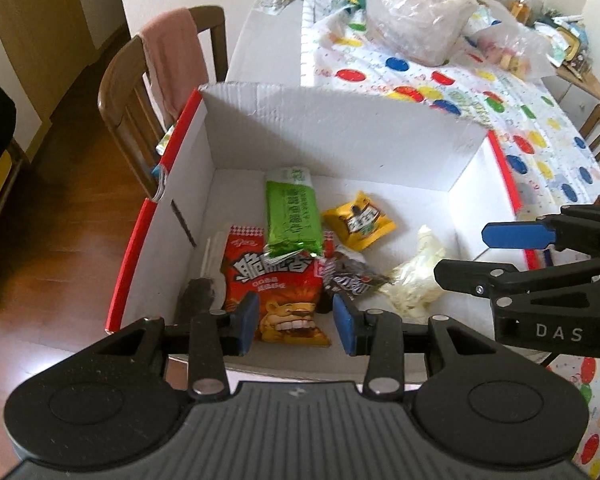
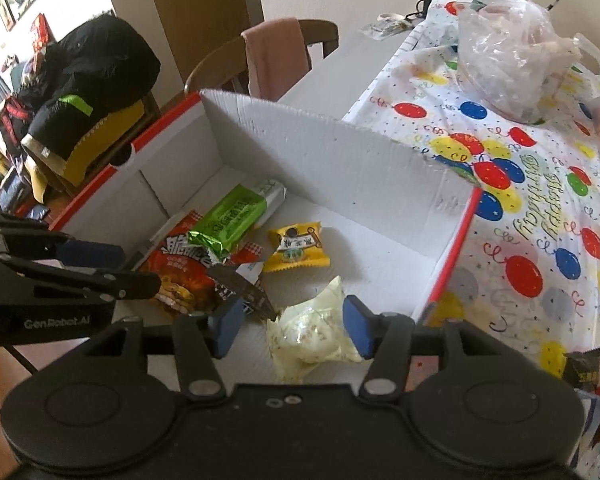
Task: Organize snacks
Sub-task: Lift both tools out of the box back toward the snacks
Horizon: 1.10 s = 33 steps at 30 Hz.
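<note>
A white cardboard box (image 1: 340,136) with red edges holds several snacks. Among them are a red lion bag (image 1: 276,280), a green wafer pack (image 1: 292,216) lying on it, a yellow packet (image 1: 360,224), a dark wrapper (image 1: 348,276) and a pale cream packet (image 2: 312,332). My left gripper (image 1: 296,326) hovers open over the near end of the red bag, pressing nothing. My right gripper (image 2: 292,328) stands open over the cream packet, which lies between its blue pads with a gap on the left side. In the left wrist view the right gripper (image 1: 472,256) reaches in from the right.
The box sits at the table's left end on a balloon-print tablecloth (image 2: 540,208). Clear plastic bags (image 2: 512,60) lie beyond it. A dark snack pack (image 2: 584,364) lies on the cloth at the right. A wooden chair with a pink cloth (image 1: 176,60) stands beside the box.
</note>
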{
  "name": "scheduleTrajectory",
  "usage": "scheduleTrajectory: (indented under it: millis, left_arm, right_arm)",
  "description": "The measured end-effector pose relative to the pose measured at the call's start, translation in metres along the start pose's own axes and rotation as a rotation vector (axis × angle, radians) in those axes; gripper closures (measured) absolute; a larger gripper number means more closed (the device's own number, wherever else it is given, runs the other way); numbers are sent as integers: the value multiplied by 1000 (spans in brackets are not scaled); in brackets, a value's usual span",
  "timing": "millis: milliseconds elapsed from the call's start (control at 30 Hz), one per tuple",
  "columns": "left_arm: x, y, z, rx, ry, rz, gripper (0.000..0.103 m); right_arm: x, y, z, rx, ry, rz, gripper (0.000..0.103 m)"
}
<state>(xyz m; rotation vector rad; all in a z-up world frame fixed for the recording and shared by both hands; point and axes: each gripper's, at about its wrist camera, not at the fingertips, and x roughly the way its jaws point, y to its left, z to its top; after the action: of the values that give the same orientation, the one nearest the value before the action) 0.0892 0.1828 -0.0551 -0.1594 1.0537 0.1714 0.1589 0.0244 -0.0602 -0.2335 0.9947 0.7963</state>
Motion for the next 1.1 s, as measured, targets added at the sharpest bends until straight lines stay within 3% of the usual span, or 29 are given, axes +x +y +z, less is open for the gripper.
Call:
scheduleTrajectory:
  millis: [233, 333, 600, 1100]
  left_arm:
    - [-25, -19, -1, 27, -60, -24, 54]
    - [-35, -27, -1, 35, -93, -24, 45]
    - [-57, -56, -5, 43, -146, -62, 41]
    - [-73, -147, -11, 77, -212, -116, 27]
  right_arm:
    - [-32, -4, -4, 17, -52, 20, 42]
    - [-47, -6, -7, 22, -78, 26, 40]
    - [-84, -19, -15, 32, -143, 30, 28]
    - [-146, -83, -57, 105, -235, 31, 11]
